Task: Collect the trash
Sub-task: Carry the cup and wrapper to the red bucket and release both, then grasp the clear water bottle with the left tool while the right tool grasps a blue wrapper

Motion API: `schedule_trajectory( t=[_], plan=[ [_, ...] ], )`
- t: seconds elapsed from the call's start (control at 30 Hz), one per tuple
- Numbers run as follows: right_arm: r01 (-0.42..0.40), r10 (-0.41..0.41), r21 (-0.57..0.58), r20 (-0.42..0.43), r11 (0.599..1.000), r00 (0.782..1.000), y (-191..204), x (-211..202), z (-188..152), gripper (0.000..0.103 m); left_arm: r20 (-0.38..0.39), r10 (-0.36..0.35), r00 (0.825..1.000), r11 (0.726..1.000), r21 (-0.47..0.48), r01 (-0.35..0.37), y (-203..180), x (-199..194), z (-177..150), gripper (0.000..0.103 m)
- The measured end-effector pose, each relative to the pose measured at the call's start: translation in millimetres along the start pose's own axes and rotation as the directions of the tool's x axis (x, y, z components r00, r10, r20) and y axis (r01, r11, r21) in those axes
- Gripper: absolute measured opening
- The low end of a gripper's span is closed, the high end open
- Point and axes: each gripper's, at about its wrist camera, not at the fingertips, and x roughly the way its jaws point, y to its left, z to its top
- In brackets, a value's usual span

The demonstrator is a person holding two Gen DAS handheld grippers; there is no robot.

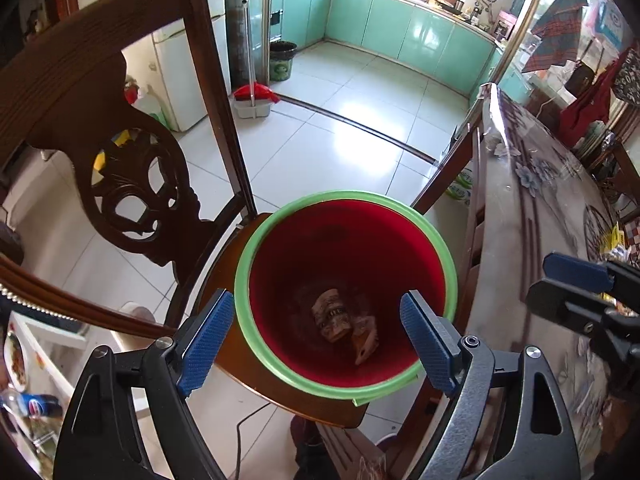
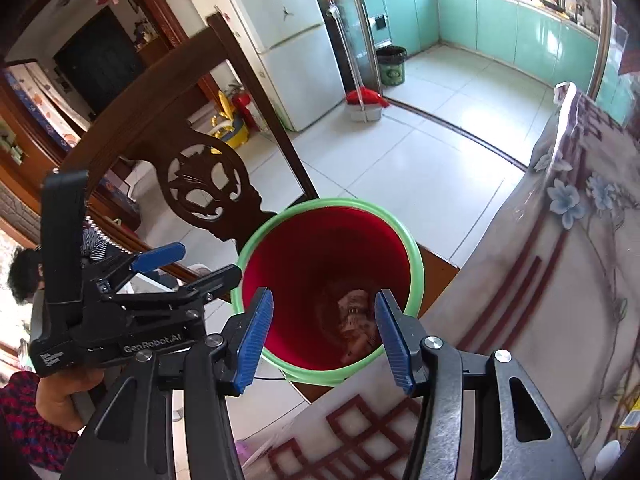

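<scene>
A red bin with a green rim (image 1: 448,268) stands on a wooden chair seat; it also shows in the right wrist view (image 2: 416,264). Crumpled brownish trash (image 1: 344,324) lies at its bottom, also seen from the right wrist (image 2: 356,316). My left gripper (image 1: 316,340) is open and empty, hovering over the bin's near rim. My right gripper (image 2: 324,332) is open and empty above the bin's near edge. The left gripper shows at the left of the right wrist view (image 2: 184,264), and the right gripper at the right edge of the left wrist view (image 1: 576,280).
A carved dark wooden chair back (image 1: 132,184) rises left of the bin. A table with a floral cloth (image 2: 580,240) lies to the right. Beyond are a tiled floor (image 1: 352,128), a red mop (image 1: 256,94), a small dark bin (image 1: 282,60) and a white fridge (image 2: 288,40).
</scene>
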Motion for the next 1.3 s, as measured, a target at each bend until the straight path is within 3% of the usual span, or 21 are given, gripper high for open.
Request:
schedule_trajectory(
  t=[0.27,0.37,0.57,0.73,0.83,0.93,1.07,1.17,1.3],
  plan=[
    [-0.127,0.122,0.034,0.128,0.991,0.984,2.5,-89.7,-47.9,0.052,0.068,0.016,0.998,0.999,0.038,-0.019,-34.2,-56.5,-32.6,0.085],
    [-0.132,0.125,0.029,0.169,0.991,0.978,-2.2,-125.0,-71.7,0.052,0.095,0.014,0.995,0.999,0.037,-0.018,-55.5,-79.9,-48.8,0.085],
    [-0.065,0.057,0.033,0.215,0.997,0.975,-37.2,-190.7,-127.0,0.052,0.170,0.028,0.985,0.996,0.078,-0.042,-109.3,-122.1,-77.2,0.085],
    [0.010,-0.047,0.151,0.243,0.988,0.969,-96.4,-238.4,-180.9,0.052,0.217,-0.023,0.976,0.992,0.126,-0.005,-154.2,-150.3,-91.2,0.085],
    [0.065,-0.132,0.271,0.236,0.960,0.963,-140.6,-263.1,-215.3,0.052,0.220,-0.103,0.970,0.982,0.176,0.064,-188.6,-159.2,-97.1,0.085],
    [0.097,-0.199,0.394,0.227,0.914,0.953,-181.5,-287.6,-247.5,0.052,0.169,-0.204,0.964,0.956,0.244,0.160,-235.3,-154.7,-104.5,0.085],
    [0.221,-0.318,0.455,0.150,0.863,0.936,-221.7,-307.3,-280.2,0.052,0.080,-0.333,0.939,0.893,0.348,0.287,-301.6,-140.9,-113.2,0.085],
    [0.287,-0.363,0.501,0.058,0.817,0.930,-253.8,-308.8,-306.8,0.052,0.006,-0.376,0.927,0.857,0.383,0.345,-339.1,-126.1,-114.4,0.085],
    [0.309,-0.388,0.637,-0.018,0.706,0.922,-306.0,-304.7,-347.5,0.052,-0.053,-0.400,0.915,0.844,0.369,0.390,-368.9,-106.9,-113.4,0.085]
  ],
)
